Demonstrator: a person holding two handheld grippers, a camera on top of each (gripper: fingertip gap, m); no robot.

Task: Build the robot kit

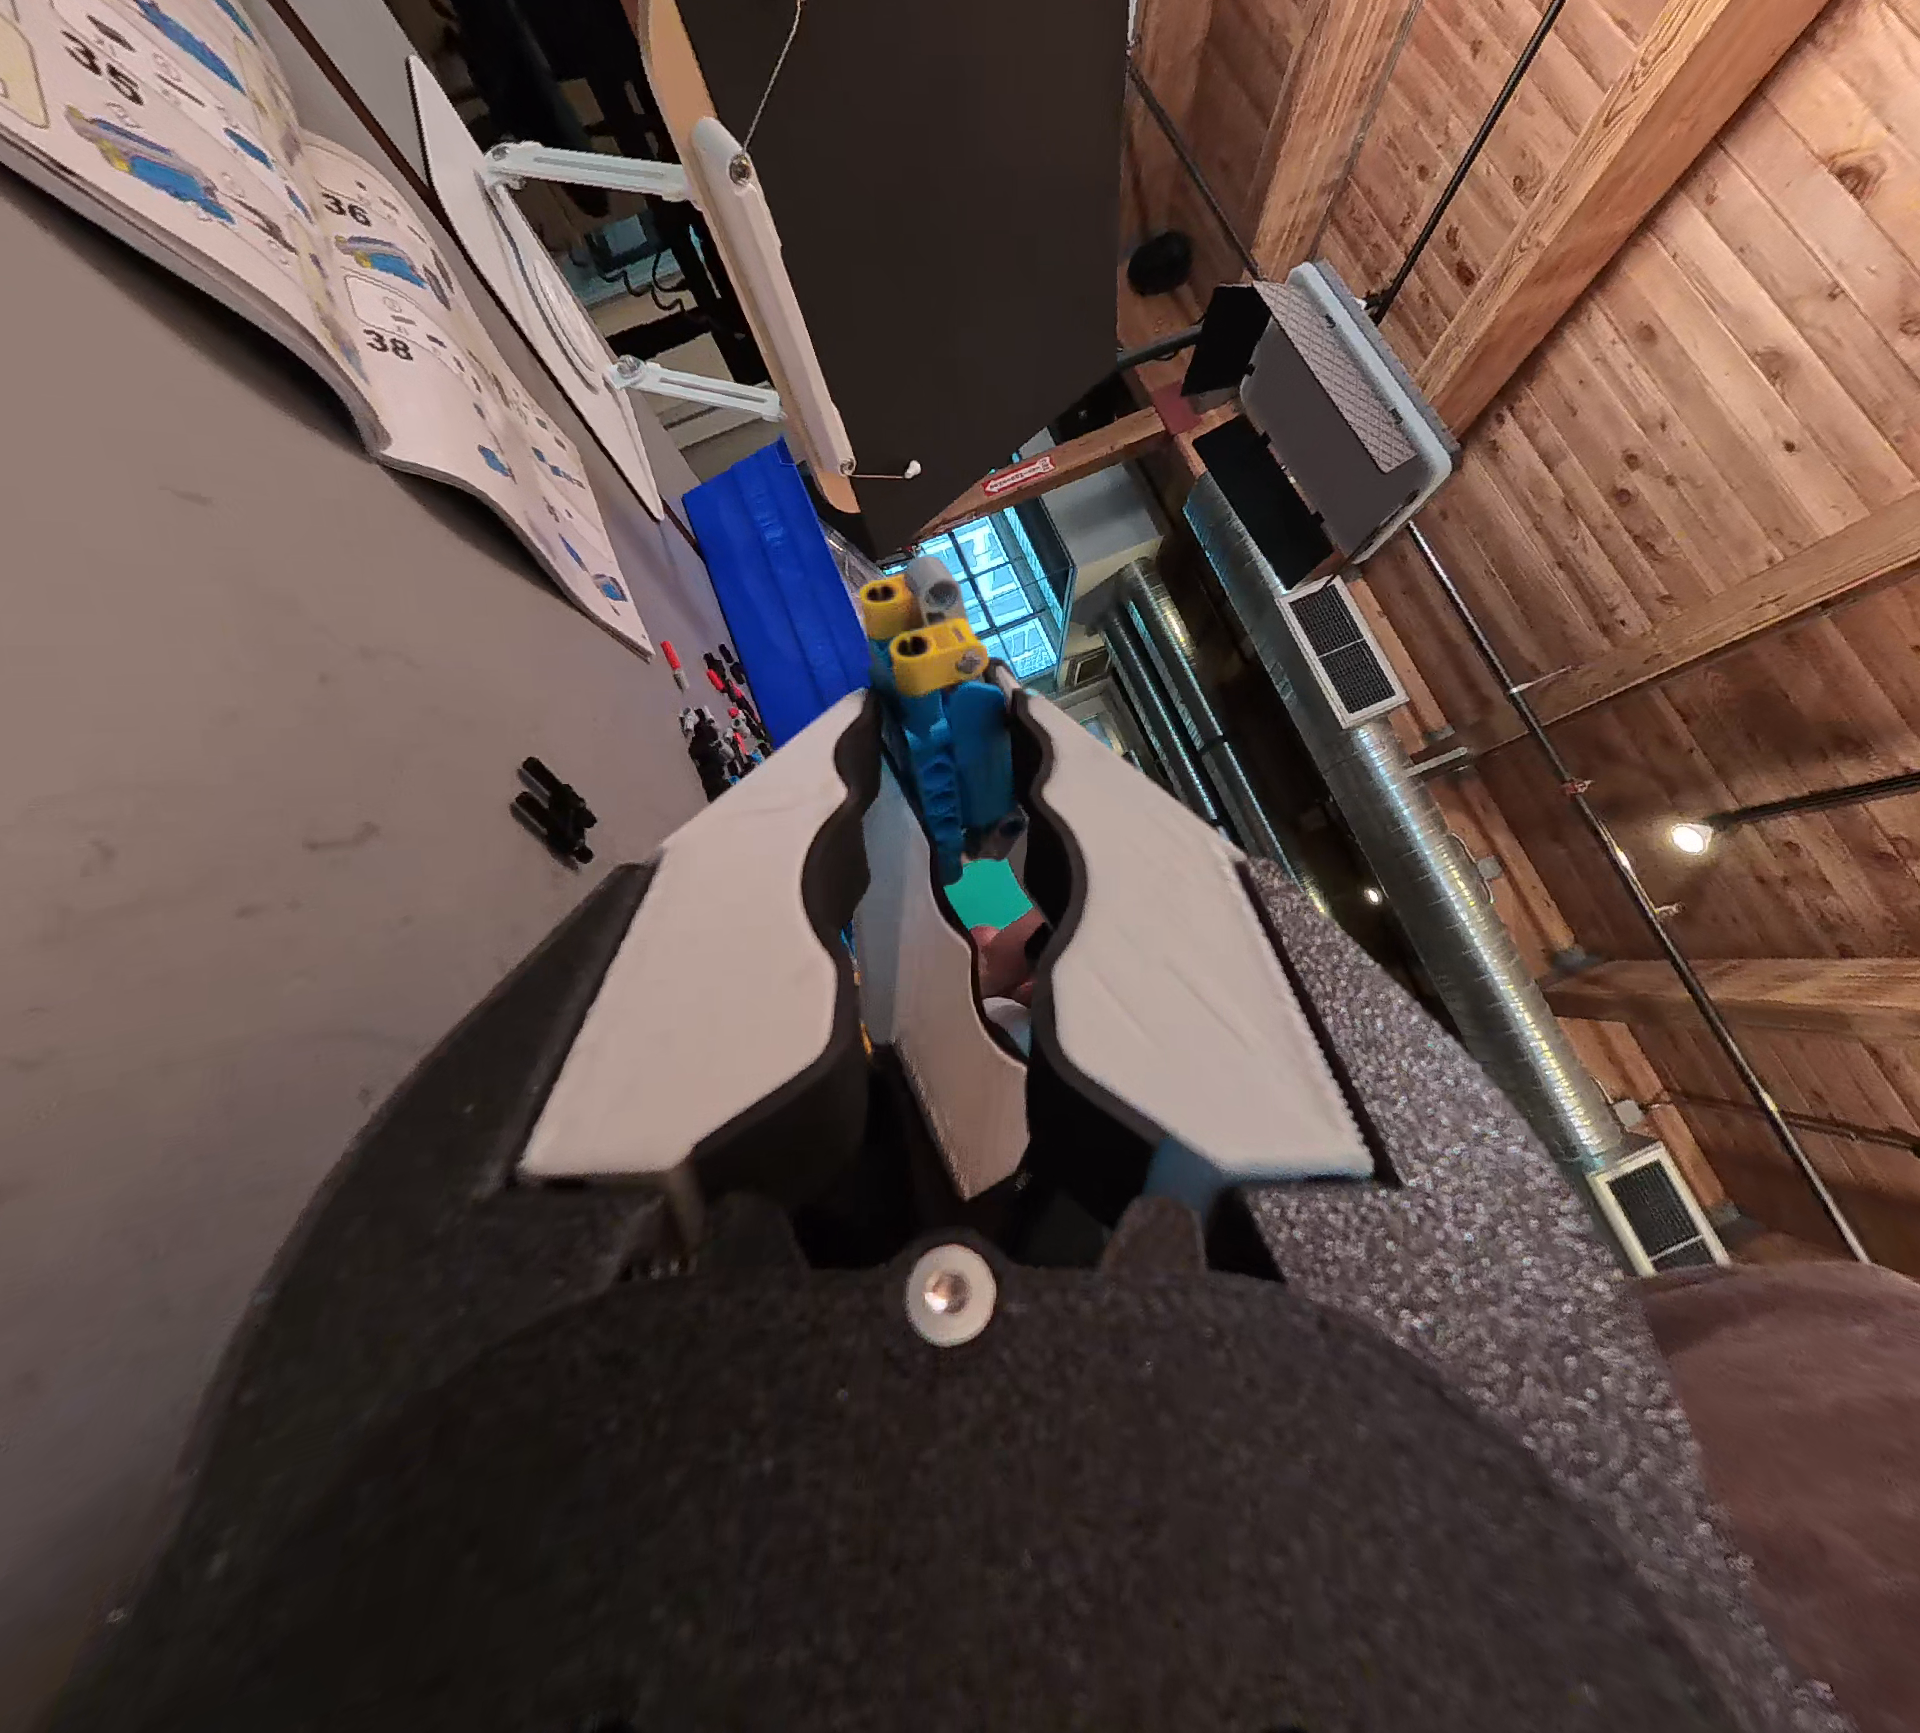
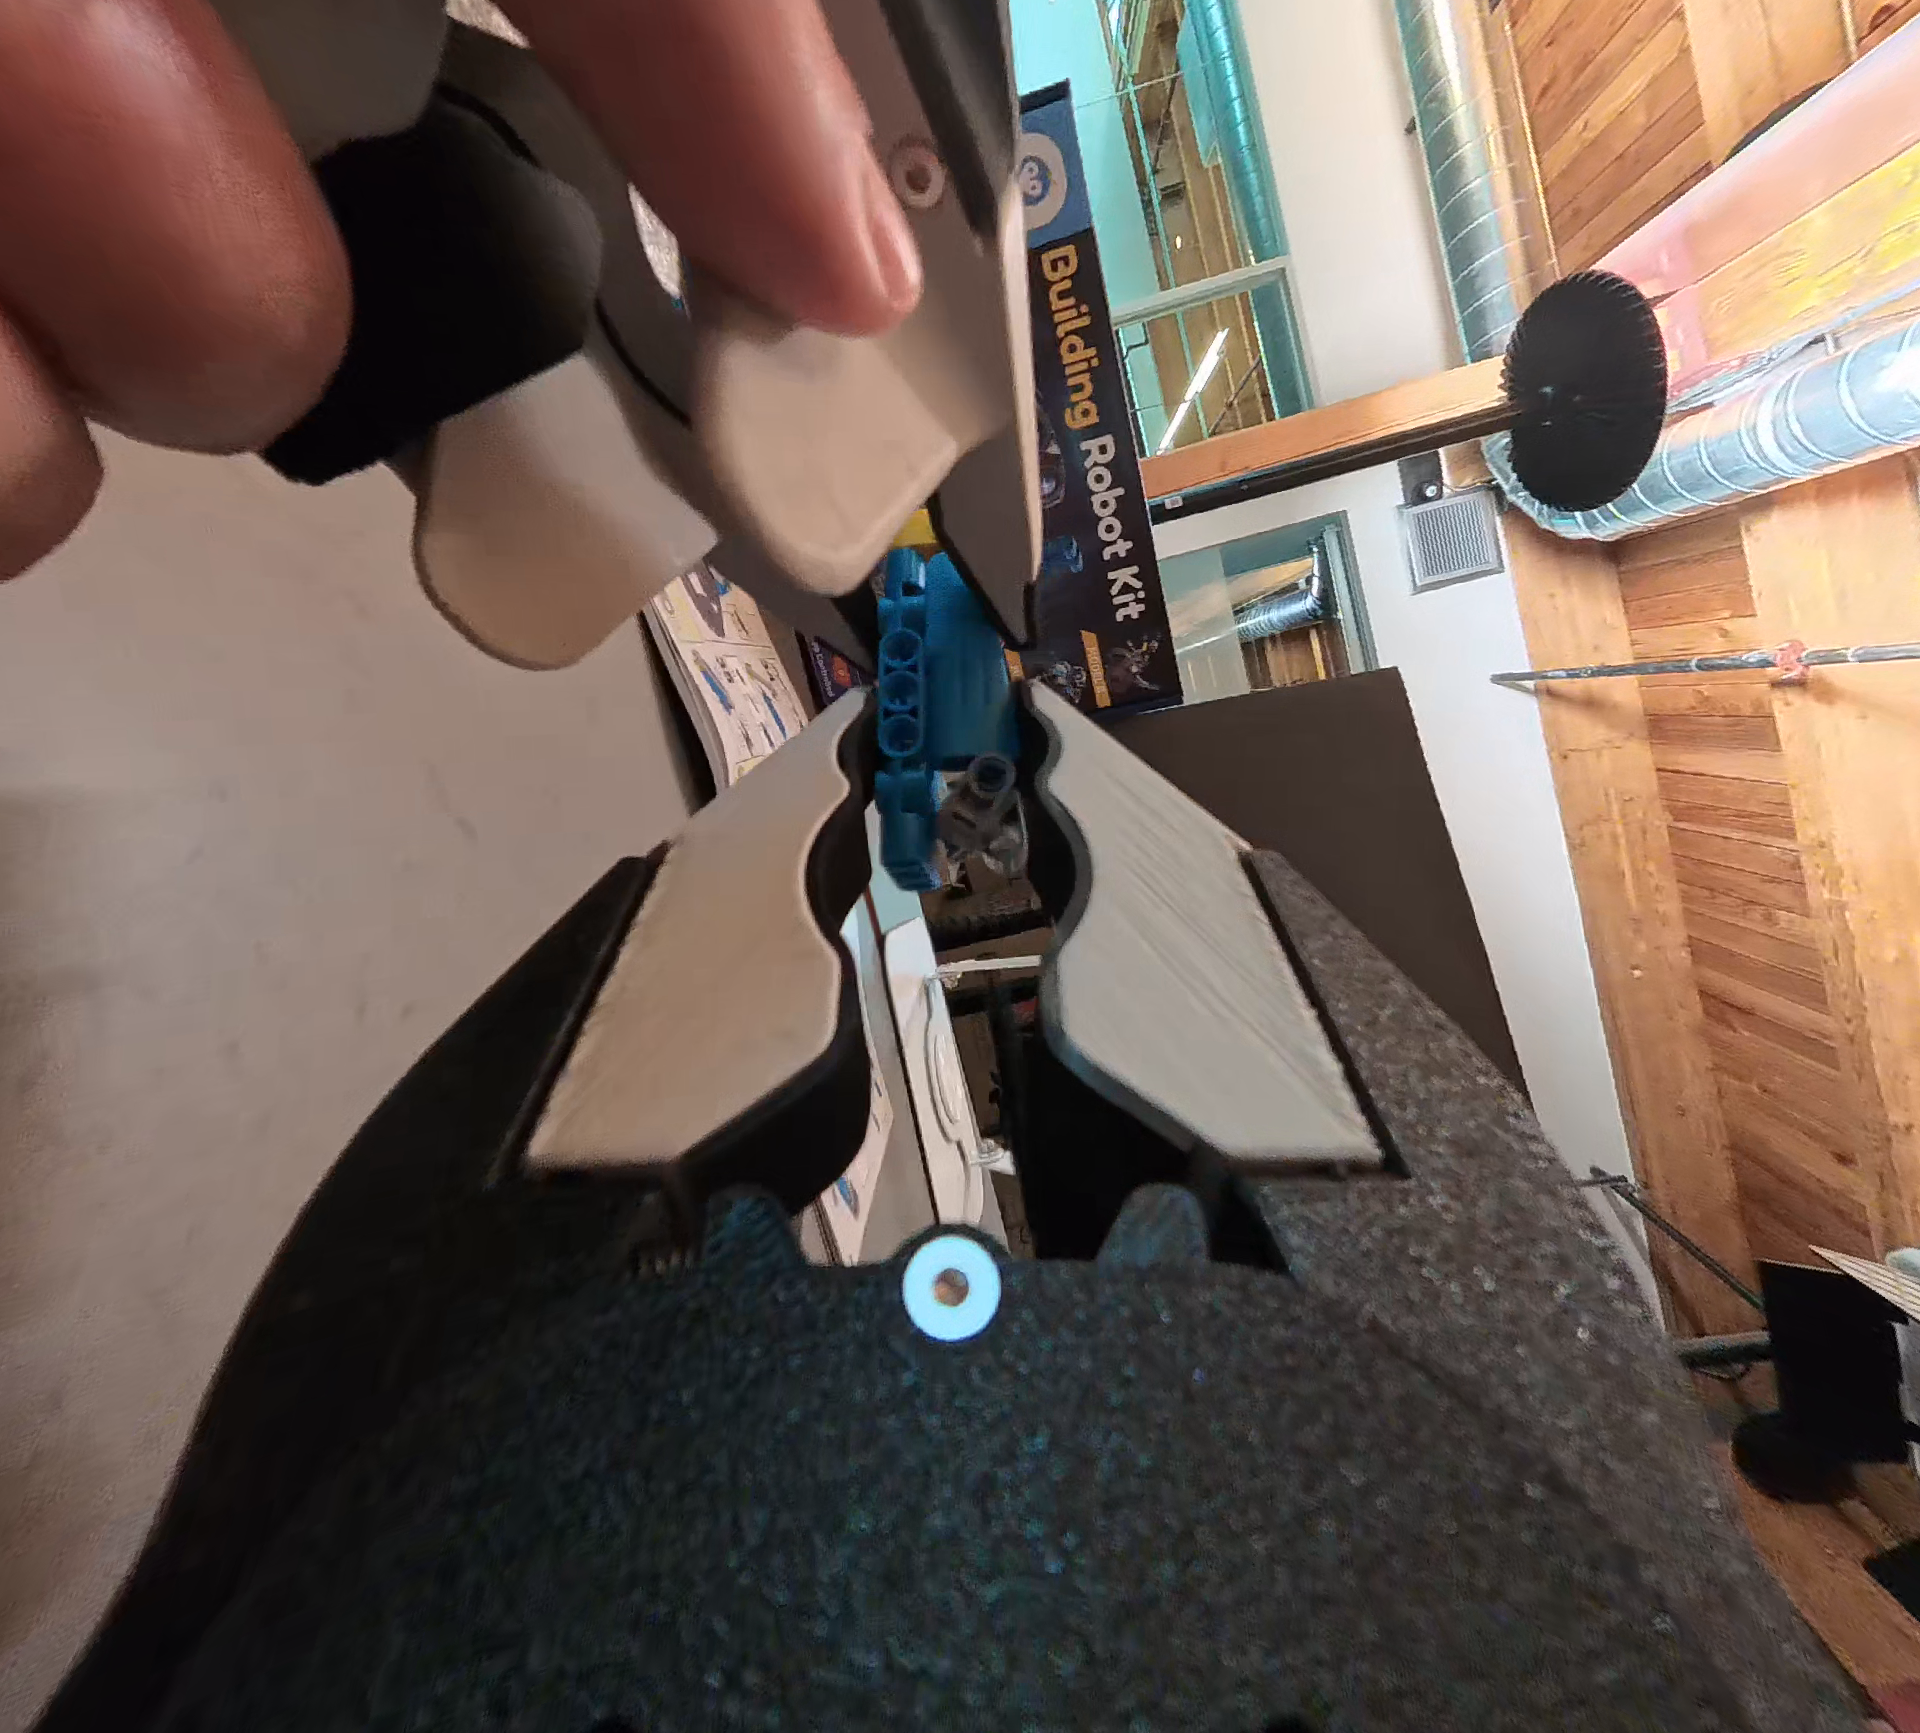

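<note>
Gripping the blue brick assembly [image 1: 940, 748] at frame centre, left gripper [image 1: 943, 709] and right gripper [image 2: 945, 696] each pinched it, jaws narrow. Judged light, rigid plastic, but joints could pop; hold by the beam. Yellow connectors [image 1: 914, 639] sat above; instruction booklet [image 1: 260, 156] upper left

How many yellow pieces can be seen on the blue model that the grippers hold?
2. Both sit at the far end of the blue model, beyond the left gripper: one yellow piece farther off, the other yellow piece nearer the fingertips. More may be hidden behind.
</note>
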